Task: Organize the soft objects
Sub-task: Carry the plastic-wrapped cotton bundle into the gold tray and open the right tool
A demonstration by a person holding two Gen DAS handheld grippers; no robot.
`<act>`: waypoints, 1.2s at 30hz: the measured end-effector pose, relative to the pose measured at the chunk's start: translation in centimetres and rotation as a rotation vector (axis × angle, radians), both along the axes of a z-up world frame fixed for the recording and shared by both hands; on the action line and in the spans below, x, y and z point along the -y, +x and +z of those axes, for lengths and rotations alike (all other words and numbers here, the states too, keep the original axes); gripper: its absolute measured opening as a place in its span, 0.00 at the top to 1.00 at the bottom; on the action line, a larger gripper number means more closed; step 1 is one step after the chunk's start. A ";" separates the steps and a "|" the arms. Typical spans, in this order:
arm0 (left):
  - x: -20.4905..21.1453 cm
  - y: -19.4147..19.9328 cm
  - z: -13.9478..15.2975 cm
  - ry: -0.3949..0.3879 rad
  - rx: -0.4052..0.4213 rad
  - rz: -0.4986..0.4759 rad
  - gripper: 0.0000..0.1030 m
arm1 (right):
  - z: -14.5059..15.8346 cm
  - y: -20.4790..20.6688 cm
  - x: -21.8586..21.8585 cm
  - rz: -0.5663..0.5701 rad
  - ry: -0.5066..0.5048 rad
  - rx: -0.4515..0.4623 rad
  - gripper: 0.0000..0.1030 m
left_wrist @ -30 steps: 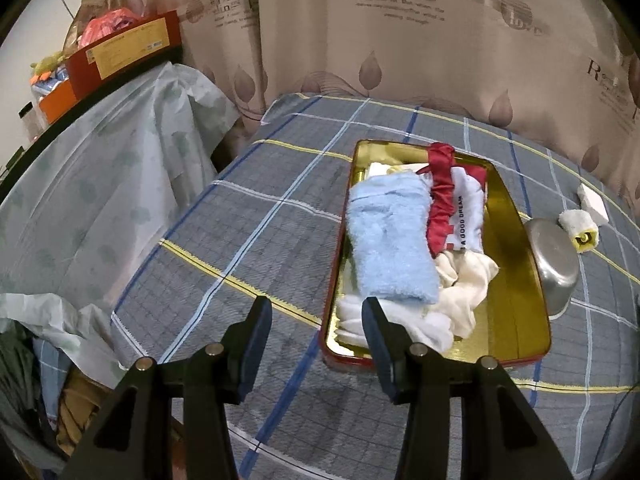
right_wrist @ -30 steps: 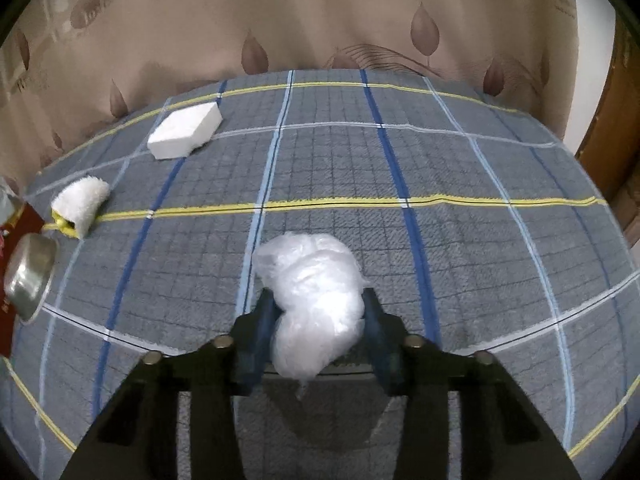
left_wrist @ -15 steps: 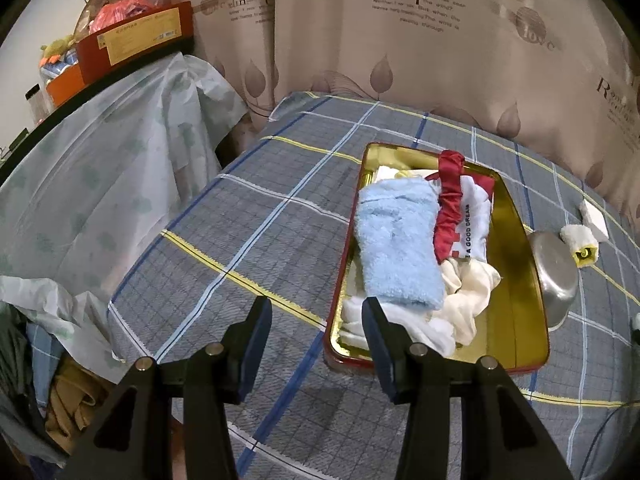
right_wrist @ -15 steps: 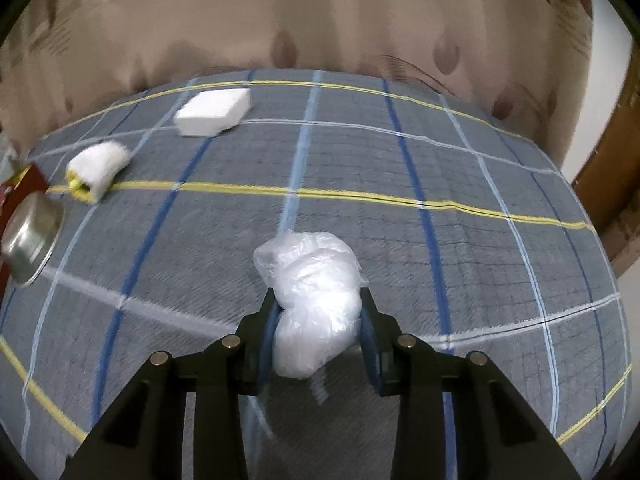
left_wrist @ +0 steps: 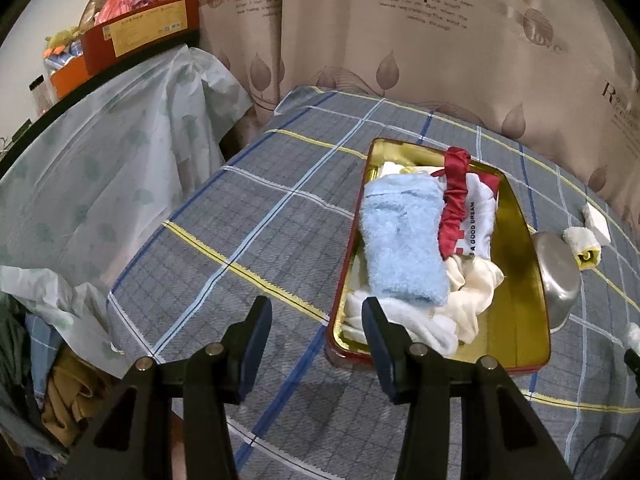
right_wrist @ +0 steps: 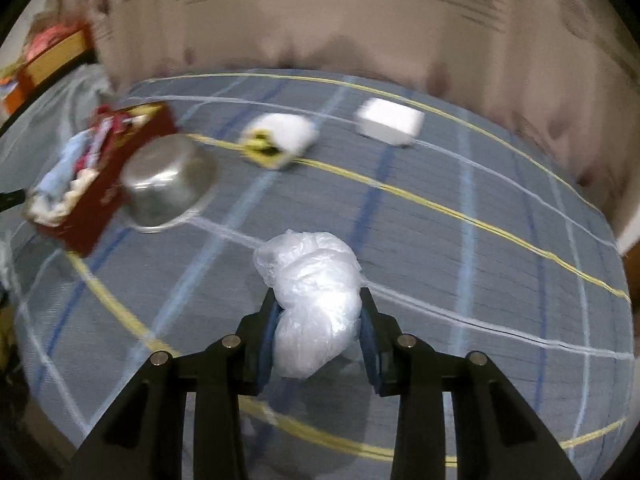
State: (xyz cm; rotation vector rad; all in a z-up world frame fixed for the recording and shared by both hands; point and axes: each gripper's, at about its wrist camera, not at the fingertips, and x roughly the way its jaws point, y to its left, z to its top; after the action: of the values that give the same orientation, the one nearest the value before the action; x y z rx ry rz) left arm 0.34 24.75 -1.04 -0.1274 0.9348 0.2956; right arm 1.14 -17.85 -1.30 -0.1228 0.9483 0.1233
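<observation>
Bare plaid cloth left of the tin's rim, up to the table edge.

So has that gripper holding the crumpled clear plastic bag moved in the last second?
Yes. The right gripper, shut on the crumpled clear plastic bag, has swung toward the red tin; the steel bowl now sits further into view.

Grey plaid, gold tin, pale cloths

The desk wears a grey cloth checked with blue, white and yellow lines. The tin is gold inside with a red rim and holds a light-blue towel, a red ribbon, a white cloth with dark lettering, and a cream cloth. The bowl is silver. The roll is white with a yellow end; the block is white. The black right claw carries a clear-white bag. The curtain is beige with brown leaves.
</observation>
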 end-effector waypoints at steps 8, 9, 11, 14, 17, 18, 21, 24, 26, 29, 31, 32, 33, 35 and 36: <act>-0.5 -0.1 -0.1 0.008 0.001 0.026 0.54 | 1.5 0.0 -8.9 0.211 0.008 0.015 0.68; -0.5 -0.2 -0.1 0.011 0.003 0.032 0.54 | 1.7 0.0 -9.8 0.236 0.009 0.014 0.68; -0.7 -0.2 -0.1 0.019 0.007 0.038 0.54 | 2.0 0.2 -11.5 0.276 0.007 0.024 0.68; -1.0 -0.2 -0.1 0.017 0.008 0.053 0.54 | 2.4 0.5 -13.9 0.324 0.005 0.039 0.68; -1.2 -0.2 -0.2 0.001 0.008 0.060 0.54 | 2.8 1.0 -15.4 0.350 0.015 0.050 0.68; -1.2 -0.2 -0.1 0.004 0.010 0.065 0.54 | 2.9 1.3 -16.0 0.360 0.021 0.053 0.68; -1.2 -0.2 -0.1 0.010 0.013 0.068 0.54 | 3.2 1.8 -17.5 0.378 0.034 0.064 0.68; -1.2 -0.4 0.0 -0.012 0.028 0.066 0.54 | 3.5 2.7 -19.1 0.386 0.031 0.081 0.68; -1.0 -0.6 0.3 -0.019 0.046 0.060 0.54 | 3.6 3.1 -20.1 0.394 0.038 0.087 0.68; -0.8 -0.8 0.7 -0.032 0.073 0.054 0.54 | 3.4 3.9 -21.7 0.411 0.032 0.091 0.68; -0.8 -0.9 1.0 -0.028 0.083 0.063 0.54 | 3.1 4.5 -22.8 0.418 0.028 0.087 0.68; -0.9 -1.0 1.2 -0.023 0.085 0.071 0.54 | 2.9 4.9 -23.2 0.422 0.023 0.082 0.68; -1.1 -1.0 1.3 -0.022 0.087 0.079 0.54 | 2.7 5.2 -23.7 0.423 0.020 0.079 0.68; -1.6 -1.3 1.5 -0.033 0.102 0.105 0.54 | 2.2 5.9 -24.8 0.432 0.024 0.067 0.68; -2.0 -1.3 1.5 -0.034 0.106 0.120 0.54 | 2.1 6.1 -25.0 0.429 0.031 0.064 0.68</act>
State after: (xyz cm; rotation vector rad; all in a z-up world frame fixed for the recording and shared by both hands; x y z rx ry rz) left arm -0.97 26.70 0.45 -0.2292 0.8292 0.3804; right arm 7.20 7.16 0.76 -0.2996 0.8446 0.5261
